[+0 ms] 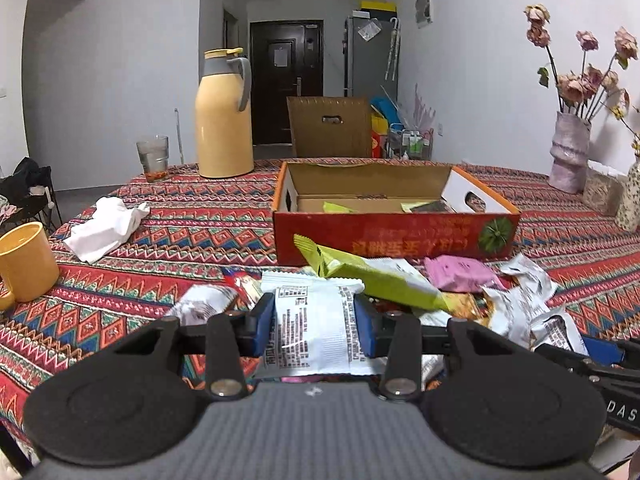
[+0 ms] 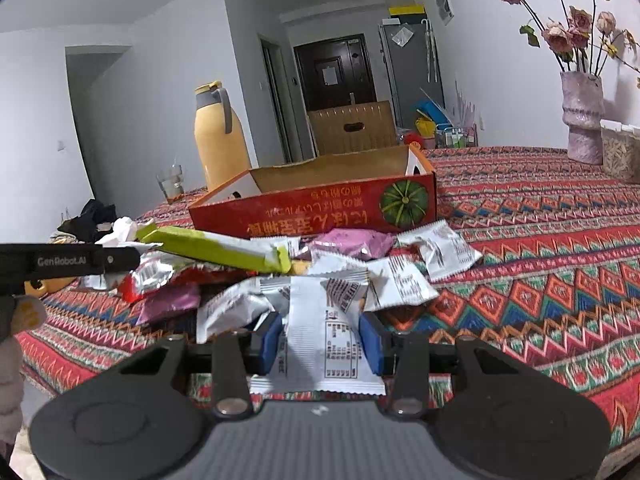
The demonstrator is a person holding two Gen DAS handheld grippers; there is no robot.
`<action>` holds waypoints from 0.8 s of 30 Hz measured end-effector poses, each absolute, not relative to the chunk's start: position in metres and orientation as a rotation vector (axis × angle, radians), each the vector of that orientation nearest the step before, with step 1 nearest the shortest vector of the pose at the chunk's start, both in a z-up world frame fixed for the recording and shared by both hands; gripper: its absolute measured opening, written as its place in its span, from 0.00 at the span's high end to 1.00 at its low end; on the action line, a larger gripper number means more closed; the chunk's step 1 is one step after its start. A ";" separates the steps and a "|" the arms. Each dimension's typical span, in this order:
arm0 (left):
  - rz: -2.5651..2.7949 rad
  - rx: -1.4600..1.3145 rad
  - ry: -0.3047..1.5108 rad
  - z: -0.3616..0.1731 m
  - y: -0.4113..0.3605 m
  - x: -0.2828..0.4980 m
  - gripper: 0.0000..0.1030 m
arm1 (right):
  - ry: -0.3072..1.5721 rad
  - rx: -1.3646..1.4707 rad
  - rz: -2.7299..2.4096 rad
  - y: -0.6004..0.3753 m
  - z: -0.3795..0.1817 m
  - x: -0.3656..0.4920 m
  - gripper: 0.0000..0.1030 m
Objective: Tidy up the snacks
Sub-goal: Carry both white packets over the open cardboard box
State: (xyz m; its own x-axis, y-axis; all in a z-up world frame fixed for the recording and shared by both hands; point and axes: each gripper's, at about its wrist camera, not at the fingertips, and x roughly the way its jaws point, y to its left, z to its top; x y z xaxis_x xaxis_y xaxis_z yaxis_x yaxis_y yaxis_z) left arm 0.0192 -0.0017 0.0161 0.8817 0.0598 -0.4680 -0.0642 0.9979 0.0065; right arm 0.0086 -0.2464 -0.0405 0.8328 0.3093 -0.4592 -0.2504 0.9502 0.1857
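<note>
A pile of snack packets lies on the patterned tablecloth in front of an open red cardboard box (image 1: 396,236), which also shows in the right wrist view (image 2: 320,216). My left gripper (image 1: 314,324) is shut on a white snack packet (image 1: 312,320) with black print. My right gripper (image 2: 322,340) is shut on another white snack packet (image 2: 326,340). A long green packet (image 1: 368,276) and a pink packet (image 1: 460,274) lie on the pile; they also show in the right wrist view as the green packet (image 2: 216,246) and the pink packet (image 2: 352,242). The box holds a few packets (image 1: 420,206).
A yellow thermos (image 1: 224,120), a glass (image 1: 153,158), a yellow mug (image 1: 26,262) and crumpled tissue (image 1: 104,226) stand on the left of the table. A vase of dried flowers (image 1: 570,152) stands at the right. A brown cardboard box (image 1: 330,126) is behind the table.
</note>
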 end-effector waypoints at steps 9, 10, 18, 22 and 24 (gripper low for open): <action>0.104 -0.027 0.465 0.027 0.021 0.036 0.59 | 0.490 0.120 0.280 -0.238 -0.029 0.039 0.59; 0.104 -0.029 0.462 0.029 0.022 0.038 0.59 | 0.489 0.119 0.278 -0.237 -0.028 0.043 0.59; 0.050 -0.045 0.422 0.053 0.014 0.072 0.59 | 0.463 0.112 0.266 -0.230 -0.010 0.073 0.59; 0.023 -0.044 0.397 0.063 0.001 0.091 0.59 | 0.440 0.110 0.269 -0.229 0.001 0.092 0.59; 0.014 -0.051 0.395 0.067 -0.005 0.101 0.59 | 0.429 0.111 0.266 -0.229 0.007 0.103 0.59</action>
State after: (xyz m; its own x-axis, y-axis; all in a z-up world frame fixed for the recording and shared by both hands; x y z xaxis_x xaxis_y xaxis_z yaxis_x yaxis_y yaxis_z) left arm 0.1006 -0.0046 0.0672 0.9229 0.0031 -0.3851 -0.0232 0.9986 -0.0475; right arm 0.1032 -0.2294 0.0067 0.8753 0.2778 -0.3959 -0.2311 0.9593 0.1621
